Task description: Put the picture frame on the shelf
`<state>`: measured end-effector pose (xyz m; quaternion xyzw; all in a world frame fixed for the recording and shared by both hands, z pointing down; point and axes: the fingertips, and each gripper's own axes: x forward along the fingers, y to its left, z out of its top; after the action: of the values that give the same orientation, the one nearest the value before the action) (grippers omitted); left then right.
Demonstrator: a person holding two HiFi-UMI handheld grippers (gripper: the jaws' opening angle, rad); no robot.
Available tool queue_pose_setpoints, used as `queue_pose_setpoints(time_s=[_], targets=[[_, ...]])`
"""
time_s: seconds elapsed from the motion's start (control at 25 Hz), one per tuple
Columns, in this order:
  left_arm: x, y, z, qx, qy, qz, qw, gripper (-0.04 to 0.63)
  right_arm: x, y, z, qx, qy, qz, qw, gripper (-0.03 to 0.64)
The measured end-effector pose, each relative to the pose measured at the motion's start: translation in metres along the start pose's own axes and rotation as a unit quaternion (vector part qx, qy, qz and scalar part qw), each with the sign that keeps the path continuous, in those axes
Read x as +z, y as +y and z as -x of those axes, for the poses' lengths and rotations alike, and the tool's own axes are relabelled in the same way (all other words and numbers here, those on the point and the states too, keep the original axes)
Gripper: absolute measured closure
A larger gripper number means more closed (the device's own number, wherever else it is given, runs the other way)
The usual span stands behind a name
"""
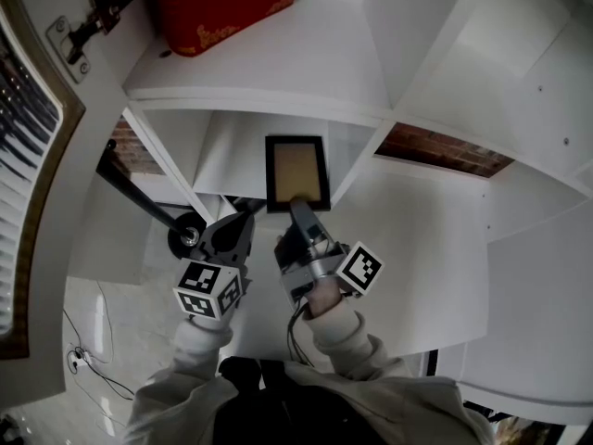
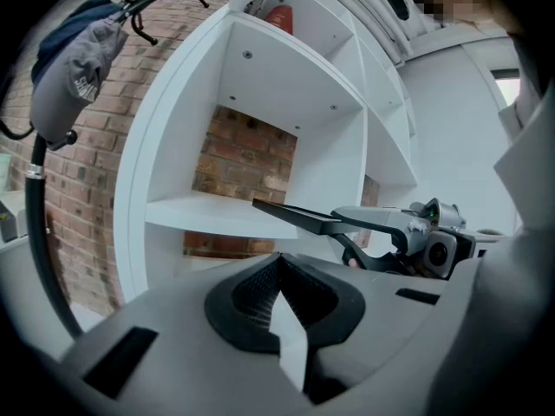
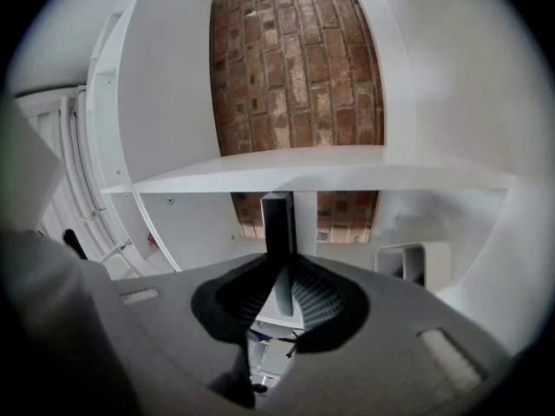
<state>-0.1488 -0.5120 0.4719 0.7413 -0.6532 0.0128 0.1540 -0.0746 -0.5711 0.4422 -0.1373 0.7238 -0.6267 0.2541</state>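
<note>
The picture frame (image 1: 296, 170) is black with a tan inside. In the head view it is held up in front of an open compartment of the white shelf unit (image 1: 278, 72). My right gripper (image 1: 301, 208) is shut on its lower edge. In the right gripper view the frame (image 3: 277, 228) stands edge-on between the jaws (image 3: 279, 276), below a white shelf board (image 3: 347, 173). My left gripper (image 1: 243, 215) sits just left of the right one, jaws shut and holding nothing. In the left gripper view the frame (image 2: 295, 216) is a thin dark slab sticking out of the right gripper (image 2: 408, 232), beyond the left gripper (image 2: 277, 267).
A red box (image 1: 222, 3) stands on a higher shelf. A black coat stand (image 1: 139, 197) with a grey cap (image 2: 74, 68) rises at the left of the unit. A brick wall (image 3: 290, 68) shows behind the open compartments. Cables (image 1: 83, 360) lie on the floor at lower left.
</note>
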Motion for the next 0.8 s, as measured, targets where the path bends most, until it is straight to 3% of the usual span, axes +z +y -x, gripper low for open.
queue_pose_setpoints(time_s=[0.12,0.24,0.4,0.8], targets=[[-0.003,-0.001,0.001,0.003,0.001,0.002,1.0000,0.592,0.000,0.000,0.001,0.008,0.000,-0.004,1.000,0.545],[-0.003,-0.003,0.003,0.006,0.000,0.001,1.0000,0.592,0.001,0.007,0.000,0.026,0.003,-0.005,1.000,0.448],[-0.005,-0.005,0.011,0.010,-0.003,0.003,0.9999,0.592,-0.001,0.012,0.003,0.039,0.011,-0.006,0.999,0.366],[-0.004,0.001,0.055,0.018,-0.012,0.001,0.9998,0.592,-0.028,0.012,0.039,0.006,0.012,0.025,1.000,0.353]])
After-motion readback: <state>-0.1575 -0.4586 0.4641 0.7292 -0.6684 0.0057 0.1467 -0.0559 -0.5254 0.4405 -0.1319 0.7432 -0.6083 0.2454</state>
